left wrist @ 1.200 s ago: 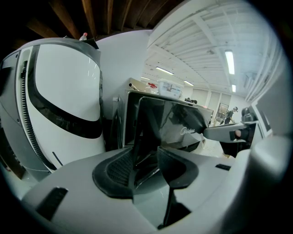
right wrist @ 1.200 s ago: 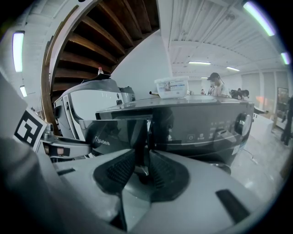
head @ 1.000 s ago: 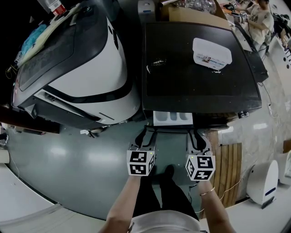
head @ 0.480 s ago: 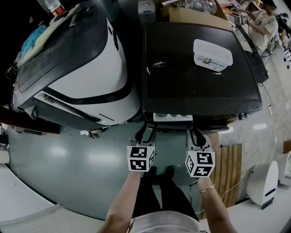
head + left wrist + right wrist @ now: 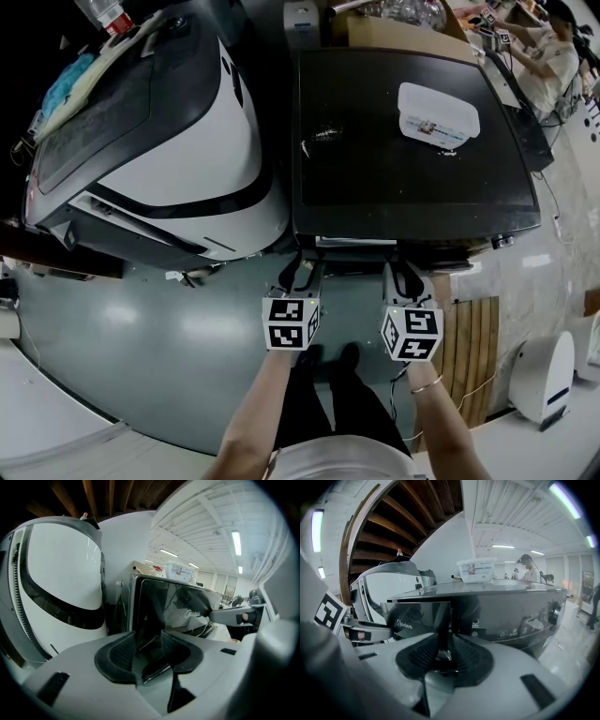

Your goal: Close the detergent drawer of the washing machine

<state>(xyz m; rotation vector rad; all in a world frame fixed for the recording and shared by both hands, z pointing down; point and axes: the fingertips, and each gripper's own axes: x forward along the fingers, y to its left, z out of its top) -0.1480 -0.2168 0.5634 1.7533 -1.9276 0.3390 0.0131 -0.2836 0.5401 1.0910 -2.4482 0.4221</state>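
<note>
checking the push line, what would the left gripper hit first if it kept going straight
The left gripper would most likely meet the detergent drawer front on the black washing machine first.

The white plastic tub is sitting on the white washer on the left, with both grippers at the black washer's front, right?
Not quite: the head view shows the tub on top of the black washer, not the white washer. The left gripper and right gripper are at the black washer's front.
</note>
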